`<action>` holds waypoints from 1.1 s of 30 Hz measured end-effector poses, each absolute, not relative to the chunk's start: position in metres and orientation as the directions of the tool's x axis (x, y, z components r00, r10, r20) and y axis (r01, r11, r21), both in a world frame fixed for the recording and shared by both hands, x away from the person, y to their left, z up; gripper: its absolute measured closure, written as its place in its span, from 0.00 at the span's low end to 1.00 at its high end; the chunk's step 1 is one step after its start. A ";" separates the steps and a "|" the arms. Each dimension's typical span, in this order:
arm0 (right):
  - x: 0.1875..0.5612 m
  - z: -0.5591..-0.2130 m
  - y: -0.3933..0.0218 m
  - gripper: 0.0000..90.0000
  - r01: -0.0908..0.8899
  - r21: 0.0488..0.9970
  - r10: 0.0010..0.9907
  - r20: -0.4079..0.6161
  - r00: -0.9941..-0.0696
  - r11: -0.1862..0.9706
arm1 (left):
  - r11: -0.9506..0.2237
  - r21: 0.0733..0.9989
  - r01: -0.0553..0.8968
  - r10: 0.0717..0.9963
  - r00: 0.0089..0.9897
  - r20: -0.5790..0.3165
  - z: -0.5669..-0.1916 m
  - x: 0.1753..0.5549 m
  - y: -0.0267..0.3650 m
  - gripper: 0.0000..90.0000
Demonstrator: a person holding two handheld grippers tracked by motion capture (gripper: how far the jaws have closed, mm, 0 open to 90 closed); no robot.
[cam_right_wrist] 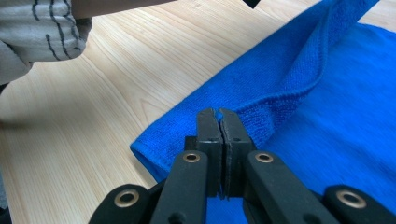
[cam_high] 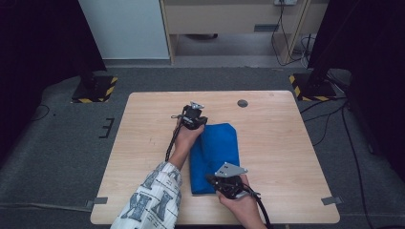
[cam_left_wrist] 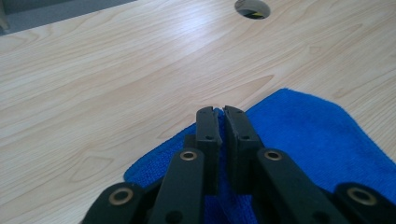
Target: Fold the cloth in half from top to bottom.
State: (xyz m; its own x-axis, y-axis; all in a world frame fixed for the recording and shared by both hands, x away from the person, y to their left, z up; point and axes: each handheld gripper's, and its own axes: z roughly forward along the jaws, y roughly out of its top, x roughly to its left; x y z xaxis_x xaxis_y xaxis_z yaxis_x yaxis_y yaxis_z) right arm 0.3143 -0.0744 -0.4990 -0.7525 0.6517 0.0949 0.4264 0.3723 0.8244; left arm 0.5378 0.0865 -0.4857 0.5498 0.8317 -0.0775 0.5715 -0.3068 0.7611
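A blue cloth (cam_high: 217,152) lies folded lengthwise on the wooden table (cam_high: 286,143). My left gripper (cam_high: 201,122) is at the cloth's far left corner, shut on the cloth's edge (cam_left_wrist: 299,135), with blue fabric showing between its tips (cam_left_wrist: 221,112). My right gripper (cam_high: 213,180) is at the cloth's near end, shut on a raised hem of the cloth (cam_right_wrist: 289,79); a speck of blue sits between its tips (cam_right_wrist: 219,113). From that grip a folded layer rises in a ridge over the flat layer beneath.
A round cable hole (cam_high: 242,103) (cam_left_wrist: 252,7) is in the table beyond the cloth. A patterned sleeve (cam_high: 150,200) (cam_right_wrist: 37,32) crosses the near left. Stand bases with yellow-black tape (cam_high: 93,88) (cam_high: 310,86) and cables lie on the floor.
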 end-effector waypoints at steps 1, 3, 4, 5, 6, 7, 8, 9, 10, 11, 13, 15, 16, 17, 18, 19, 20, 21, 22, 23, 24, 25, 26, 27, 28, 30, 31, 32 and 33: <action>0.314 -0.500 -0.077 0.98 0.431 0.822 0.653 0.098 -0.751 0.372 | -0.306 0.763 0.570 0.832 0.550 -0.078 -0.486 0.538 0.084 0.94; 0.313 -0.501 -0.082 0.98 0.434 0.818 0.657 0.095 -0.748 0.376 | -0.296 0.767 0.569 0.828 0.553 -0.091 -0.486 0.537 0.078 0.94; 0.312 -0.502 -0.085 0.98 0.435 0.817 0.658 0.093 -0.747 0.379 | -0.295 0.771 0.565 0.827 0.554 -0.089 -0.485 0.537 0.075 0.94; 0.312 -0.502 -0.087 0.98 0.437 0.815 0.660 0.092 -0.745 0.380 | -0.299 0.769 0.565 0.825 0.558 -0.089 -0.485 0.537 0.073 0.94; 0.312 -0.502 -0.089 0.98 0.437 0.815 0.663 0.089 -0.743 0.380 | -0.312 0.764 0.565 0.821 0.565 -0.083 -0.485 0.538 0.069 0.94; 0.312 -0.502 -0.092 0.98 0.438 0.817 0.666 0.090 -0.740 0.376 | -0.313 0.764 0.564 0.820 0.567 -0.082 -0.484 0.538 0.067 0.94; 0.312 -0.501 -0.094 0.98 0.437 0.818 0.669 0.087 -0.738 0.374 | -0.312 0.764 0.565 0.819 0.567 -0.086 -0.483 0.539 0.065 0.95; 0.312 -0.501 -0.097 0.98 0.435 0.819 0.671 0.085 -0.737 0.374 | -0.311 0.765 0.564 0.818 0.569 -0.087 -0.482 0.539 0.062 0.95; 0.312 -0.500 -0.099 0.98 0.435 0.821 0.674 0.084 -0.734 0.371 | -0.312 0.767 0.561 0.816 0.572 -0.087 -0.480 0.540 0.060 0.95; 0.312 -0.499 -0.101 0.98 0.435 0.820 0.676 0.083 -0.732 0.371 | -0.314 0.767 0.560 0.814 0.575 -0.086 -0.479 0.541 0.057 0.95; 0.311 -0.499 -0.106 0.98 0.437 0.821 0.682 0.082 -0.727 0.368 | -0.304 0.774 0.556 0.813 0.575 -0.094 -0.478 0.542 0.053 0.95; 0.310 -0.499 -0.107 0.98 0.439 0.819 0.682 0.081 -0.726 0.370 | -0.302 0.772 0.559 0.812 0.576 -0.099 -0.479 0.543 0.050 0.95; 0.310 -0.500 -0.110 0.98 0.439 0.818 0.684 0.079 -0.725 0.372 | -0.302 0.771 0.560 0.811 0.576 -0.100 -0.480 0.543 0.048 0.95; 0.310 -0.500 -0.113 0.98 0.443 0.816 0.688 0.079 -0.722 0.371 | -0.306 0.766 0.565 0.810 0.577 -0.102 -0.481 0.544 0.047 0.95; 0.310 -0.501 -0.115 0.98 0.444 0.816 0.690 0.078 -0.719 0.371 | -0.309 0.761 0.570 0.811 0.577 -0.103 -0.483 0.545 0.046 0.95; 0.308 -0.501 -0.119 0.98 0.447 0.812 0.690 0.077 -0.720 0.376 | -0.308 0.758 0.574 0.810 0.576 -0.107 -0.485 0.545 0.044 0.95; 0.308 -0.502 -0.119 0.98 0.448 0.812 0.691 0.077 -0.718 0.374 | -0.310 0.757 0.575 0.809 0.578 -0.108 -0.485 0.546 0.042 0.95; 0.307 -0.502 -0.120 0.98 0.448 0.810 0.689 0.076 -0.720 0.379 | -0.313 0.756 0.575 0.808 0.579 -0.106 -0.485 0.546 0.041 0.95; 0.306 -0.501 -0.121 0.98 0.449 0.809 0.688 0.077 -0.721 0.380 | -0.312 0.757 0.574 0.806 0.582 -0.109 -0.484 0.546 0.039 0.95; 0.305 -0.501 -0.121 0.98 0.447 0.809 0.687 0.075 -0.722 0.382 | -0.314 0.758 0.572 0.804 0.584 -0.108 -0.484 0.546 0.037 0.95; 0.304 -0.501 -0.121 0.98 0.444 0.809 0.685 0.072 -0.725 0.385 | -0.317 0.758 0.570 0.804 0.586 -0.105 -0.484 0.546 0.035 0.95; 0.304 -0.501 -0.121 0.98 0.445 0.809 0.684 0.073 -0.725 0.385 | -0.318 0.758 0.570 0.802 0.588 -0.105 -0.484 0.547 0.034 0.95; 0.303 -0.501 -0.121 0.99 0.441 0.809 0.681 0.071 -0.729 0.388 | -0.318 0.757 0.571 0.801 0.589 -0.107 -0.484 0.547 0.031 0.95; 0.302 -0.501 -0.121 0.99 0.433 0.816 0.683 0.064 -0.727 0.384 | -0.321 0.757 0.570 0.799 0.591 -0.107 -0.484 0.547 0.029 0.95; 0.301 -0.501 -0.122 0.99 0.431 0.815 0.683 0.061 -0.728 0.387 | -0.325 0.753 0.572 0.798 0.593 -0.107 -0.485 0.548 0.027 0.95; 0.301 -0.501 -0.122 0.99 0.434 0.814 0.683 0.065 -0.727 0.385 | -0.333 0.747 0.576 0.795 0.597 -0.106 -0.487 0.549 0.023 0.95; 0.301 -0.500 -0.123 0.99 0.435 0.814 0.683 0.066 -0.727 0.385 | -0.337 0.745 0.576 0.792 0.601 -0.107 -0.488 0.549 0.021 0.95; 0.300 -0.500 -0.125 0.99 0.438 0.812 0.682 0.068 -0.728 0.386 | -0.337 0.743 0.578 0.791 0.602 -0.109 -0.489 0.549 0.019 0.95; 0.300 -0.499 -0.126 0.99 0.439 0.813 0.684 0.070 -0.726 0.382 | -0.340 0.742 0.578 0.790 0.603 -0.108 -0.490 0.550 0.018 0.95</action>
State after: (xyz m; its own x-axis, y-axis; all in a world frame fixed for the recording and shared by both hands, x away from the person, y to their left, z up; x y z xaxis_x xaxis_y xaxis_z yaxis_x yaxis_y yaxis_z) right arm 0.2999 -0.1256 -0.4994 -0.7259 0.6842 0.0703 0.4388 0.3820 0.8133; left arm 0.5496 0.0181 -0.4898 0.6033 0.7903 -0.1077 0.5780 -0.3402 0.7418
